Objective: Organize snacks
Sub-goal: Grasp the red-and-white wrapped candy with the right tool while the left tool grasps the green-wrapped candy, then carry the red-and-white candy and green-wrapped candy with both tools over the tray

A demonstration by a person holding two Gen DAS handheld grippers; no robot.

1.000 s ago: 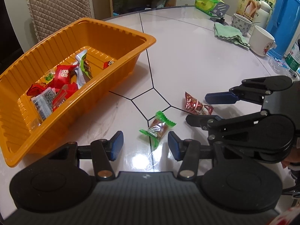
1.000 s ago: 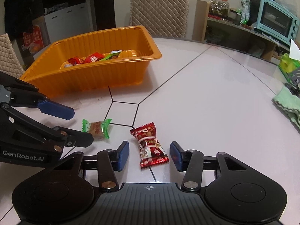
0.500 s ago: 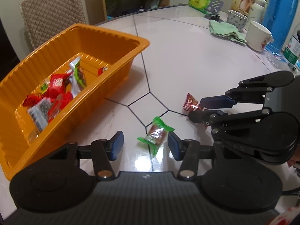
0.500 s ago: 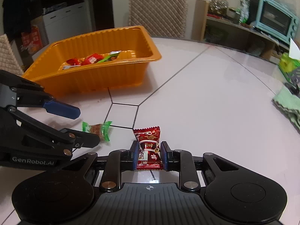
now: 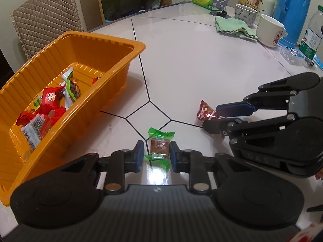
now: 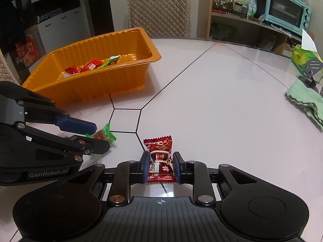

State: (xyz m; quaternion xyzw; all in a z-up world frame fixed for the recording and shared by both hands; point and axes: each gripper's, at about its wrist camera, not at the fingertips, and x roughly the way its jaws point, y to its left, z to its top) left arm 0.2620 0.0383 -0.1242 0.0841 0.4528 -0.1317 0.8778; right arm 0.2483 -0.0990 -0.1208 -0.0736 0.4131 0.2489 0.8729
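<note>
Left gripper [image 5: 157,154] clamped on green-wrapped candy [image 5: 159,145], right gripper [image 6: 161,167] pinching red-wrapped candy [image 6: 160,157], both sweets low on white table [image 6: 222,100]. Orange tray [image 5: 84,109] close at left, rim raised; open tabletop ahead toward green cloth [image 6: 306,100]. "GenRobot.AI" printed on left gripper's body.
</note>
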